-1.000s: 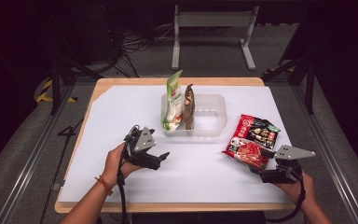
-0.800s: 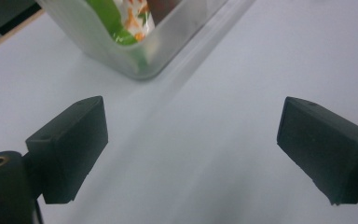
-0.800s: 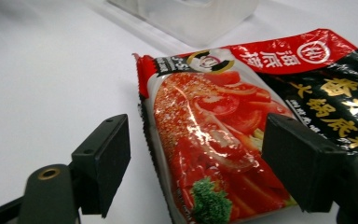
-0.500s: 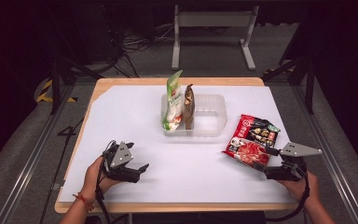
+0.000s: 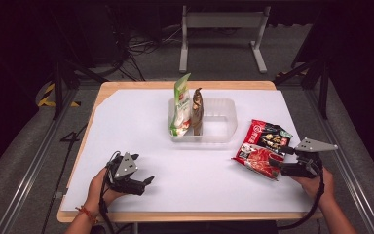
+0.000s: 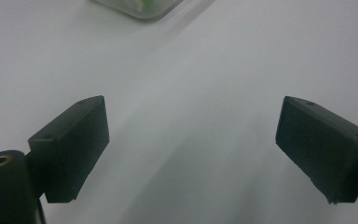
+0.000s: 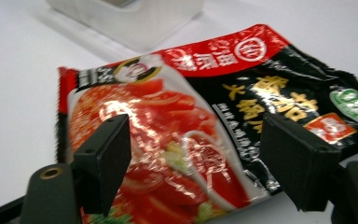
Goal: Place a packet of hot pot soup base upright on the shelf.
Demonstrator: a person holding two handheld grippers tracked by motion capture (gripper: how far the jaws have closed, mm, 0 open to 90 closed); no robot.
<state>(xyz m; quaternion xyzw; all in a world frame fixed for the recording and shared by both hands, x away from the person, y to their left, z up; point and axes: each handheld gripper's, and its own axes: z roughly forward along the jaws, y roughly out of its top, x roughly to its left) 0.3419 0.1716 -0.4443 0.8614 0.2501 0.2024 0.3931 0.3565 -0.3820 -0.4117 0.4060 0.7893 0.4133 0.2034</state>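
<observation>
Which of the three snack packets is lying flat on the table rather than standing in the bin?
The red-and-black packet, flat beside the clear bin; the green packet and the brown packet stand upright inside it.

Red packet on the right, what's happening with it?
A person holds a gripper in each hand. The right gripper hovers at the near end of the red and black packet, which lies flat on the white table; its jaws are open, not pressing it. The left gripper is open over bare table. Two packets stand in the clear bin.

Both grippers (image 5: 148, 181) (image 5: 272, 161) agape; low.
</observation>
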